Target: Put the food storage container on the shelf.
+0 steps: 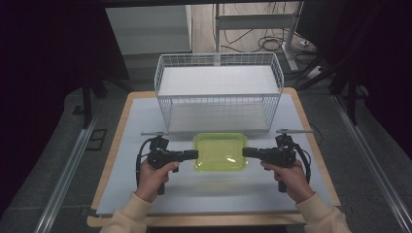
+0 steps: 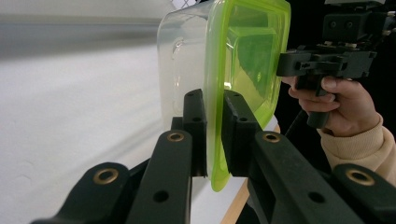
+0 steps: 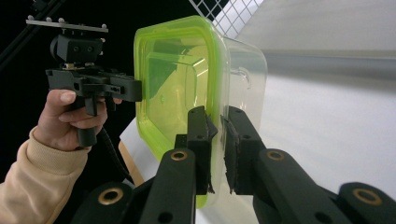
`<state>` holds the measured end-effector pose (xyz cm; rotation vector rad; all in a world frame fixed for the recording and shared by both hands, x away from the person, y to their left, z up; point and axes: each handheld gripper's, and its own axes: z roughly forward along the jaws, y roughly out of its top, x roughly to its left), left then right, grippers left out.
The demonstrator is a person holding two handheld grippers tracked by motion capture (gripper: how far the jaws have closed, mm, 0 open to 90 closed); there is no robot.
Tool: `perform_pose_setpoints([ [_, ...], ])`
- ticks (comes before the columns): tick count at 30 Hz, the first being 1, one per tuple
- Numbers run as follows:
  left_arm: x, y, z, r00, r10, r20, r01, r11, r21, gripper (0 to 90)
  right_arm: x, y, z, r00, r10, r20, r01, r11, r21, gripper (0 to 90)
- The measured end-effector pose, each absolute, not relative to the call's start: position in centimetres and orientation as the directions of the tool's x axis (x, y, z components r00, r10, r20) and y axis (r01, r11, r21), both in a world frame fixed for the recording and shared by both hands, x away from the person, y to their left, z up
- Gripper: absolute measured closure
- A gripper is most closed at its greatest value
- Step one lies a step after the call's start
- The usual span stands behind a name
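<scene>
The left hand-held gripper (image 1: 193,155) and the right hand-held gripper (image 1: 247,152) are each clamping an opposite lid edge of the green-lidded box (image 1: 219,151), holding it just above the surface (image 1: 145,121) before the wire basket (image 1: 218,90), placement probably remaining.

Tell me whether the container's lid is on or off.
On. The green lid sits flush on the clear container, and both hand-held grippers clamp its rim at opposite ends.

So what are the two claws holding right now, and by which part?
Both grip one clear container with a green lid: the left claw clamps the lid's left rim, the right claw its right rim.
</scene>
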<state>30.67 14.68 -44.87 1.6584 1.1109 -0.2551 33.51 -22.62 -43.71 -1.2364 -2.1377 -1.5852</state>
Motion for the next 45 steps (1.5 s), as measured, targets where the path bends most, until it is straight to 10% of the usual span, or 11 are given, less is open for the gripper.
perform_pose_setpoints([
  [45, 33.5, 15.3, -37.6, 0.587, 0.553, -0.59, 0.694, 0.031, 0.72, 82.0, 36.4, -21.6, -36.2, -0.684, 0.507, 0.524, 0.64, 0.071, 0.765, 81.9],
])
